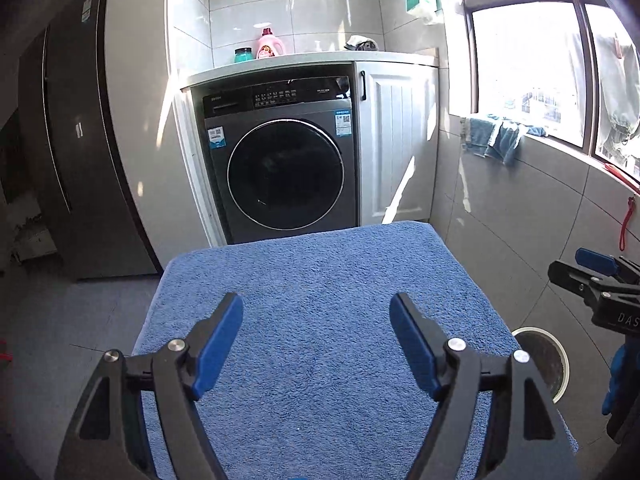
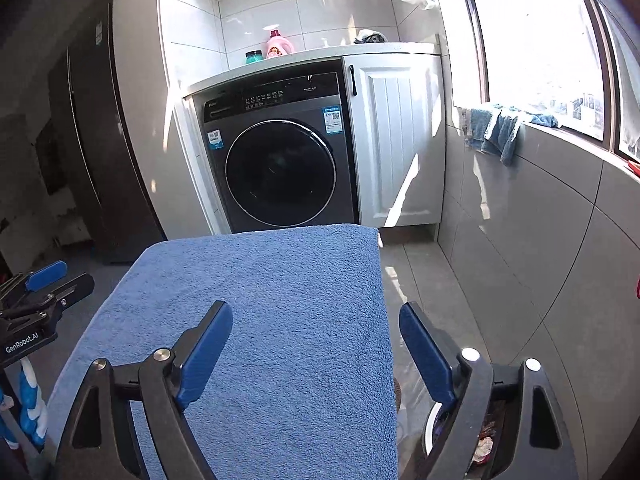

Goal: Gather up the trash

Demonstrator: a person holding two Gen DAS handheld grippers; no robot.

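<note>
Both grippers empty over a blue towel-covered surface (image 1: 320,320), trash bin beside it.

Left gripper (image 1: 316,340) and right gripper (image 2: 316,348) released, jaws wide, nothing between them; trash bin (image 1: 560,356) on the floor, partly hidden by the towel; its contents show only as a blurred scrap (image 2: 482,446) behind the right gripper's finger.

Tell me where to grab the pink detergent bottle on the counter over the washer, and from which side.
Grip the pink detergent bottle across its narrow neck just below the cap, coming level from the front. It stands upright near the tiled back wall, so only the front is open; the teal jar sits close on its left.
</note>
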